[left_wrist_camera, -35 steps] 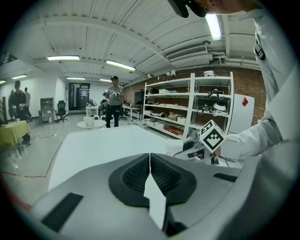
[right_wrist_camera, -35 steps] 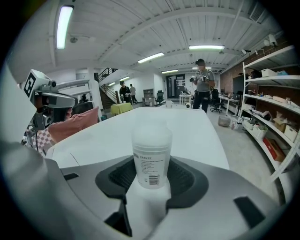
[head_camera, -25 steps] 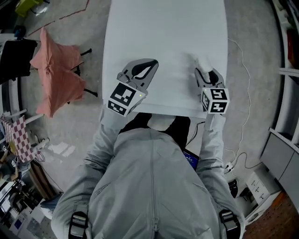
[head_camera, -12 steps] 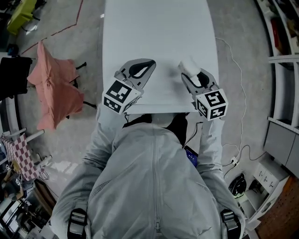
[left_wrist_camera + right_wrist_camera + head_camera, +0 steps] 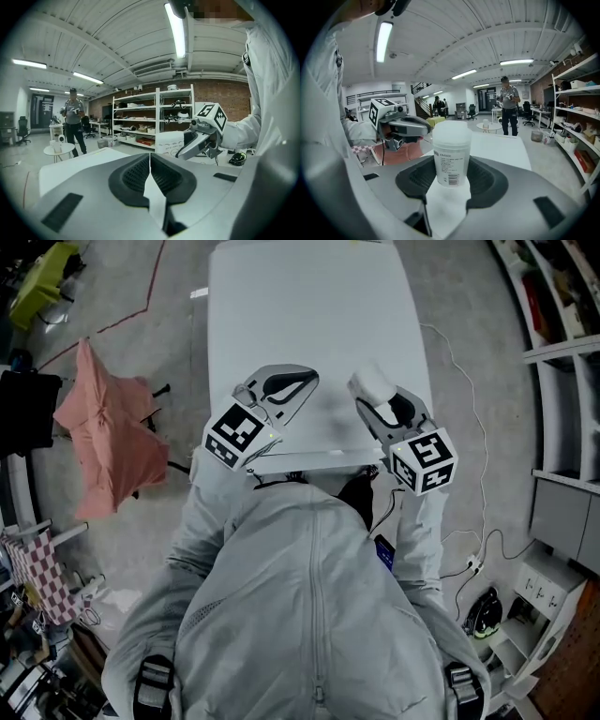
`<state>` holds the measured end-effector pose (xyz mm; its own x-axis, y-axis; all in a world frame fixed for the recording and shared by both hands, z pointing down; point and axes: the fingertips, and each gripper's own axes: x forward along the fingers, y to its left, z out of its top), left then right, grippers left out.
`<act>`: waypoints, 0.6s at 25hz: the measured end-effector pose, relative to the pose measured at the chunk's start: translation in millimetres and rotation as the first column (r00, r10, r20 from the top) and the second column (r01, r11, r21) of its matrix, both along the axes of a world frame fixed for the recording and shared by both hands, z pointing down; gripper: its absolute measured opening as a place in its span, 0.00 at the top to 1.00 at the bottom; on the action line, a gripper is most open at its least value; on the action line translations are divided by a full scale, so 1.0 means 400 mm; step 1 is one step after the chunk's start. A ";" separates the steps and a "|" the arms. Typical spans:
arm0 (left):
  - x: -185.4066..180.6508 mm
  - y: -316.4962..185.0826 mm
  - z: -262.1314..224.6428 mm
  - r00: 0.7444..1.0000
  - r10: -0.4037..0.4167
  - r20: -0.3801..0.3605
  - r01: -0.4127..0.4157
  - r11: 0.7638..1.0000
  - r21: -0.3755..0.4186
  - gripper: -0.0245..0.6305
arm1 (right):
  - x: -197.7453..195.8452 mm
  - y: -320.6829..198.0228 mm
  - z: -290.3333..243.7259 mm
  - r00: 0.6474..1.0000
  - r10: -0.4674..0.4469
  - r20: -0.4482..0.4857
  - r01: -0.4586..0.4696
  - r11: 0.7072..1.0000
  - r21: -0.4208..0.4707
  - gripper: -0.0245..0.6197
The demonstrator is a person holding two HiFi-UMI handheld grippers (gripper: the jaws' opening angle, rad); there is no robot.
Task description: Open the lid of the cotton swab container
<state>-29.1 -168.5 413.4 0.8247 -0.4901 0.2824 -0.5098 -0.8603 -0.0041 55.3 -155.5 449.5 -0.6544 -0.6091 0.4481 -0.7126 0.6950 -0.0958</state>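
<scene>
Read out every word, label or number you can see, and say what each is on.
"EMXEE": label on the translucent white plastic cotton swab container.
Smaller lines and barcode digits beneath it: too small to read.
Black-and-white marker cubes: patterns only, no words.

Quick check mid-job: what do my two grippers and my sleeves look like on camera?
The left gripper and right gripper both have smooth grey shells, with dark ribbed pads set into the jaws. Each carries a marker cube printed with black-and-white square patterns. The sleeves are light grey, part of a zipped jacket.
</scene>
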 end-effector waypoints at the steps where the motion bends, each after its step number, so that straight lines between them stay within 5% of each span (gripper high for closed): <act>1: 0.003 0.007 -0.008 1.000 0.022 -0.003 -0.022 1.000 0.010 0.93 | -0.003 0.008 -0.007 1.000 0.000 0.000 0.000 1.000 0.002 0.62; 12: 0.054 0.069 -0.095 0.970 0.226 -0.086 -0.219 0.972 0.087 0.92 | -0.004 0.087 -0.041 0.998 -0.062 -0.021 0.062 0.998 -0.004 0.62; 15: 0.059 0.068 -0.098 0.963 0.265 -0.055 -0.260 0.961 0.091 0.74 | -0.008 0.100 -0.040 0.997 -0.074 -0.014 0.074 0.997 -0.006 0.62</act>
<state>-5.6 -141.4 374.1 0.9429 -0.2730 0.1907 -0.2675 -0.9620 -0.0545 52.0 -115.5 433.4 -0.6910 -0.5570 0.4607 -0.6608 0.7452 -0.0902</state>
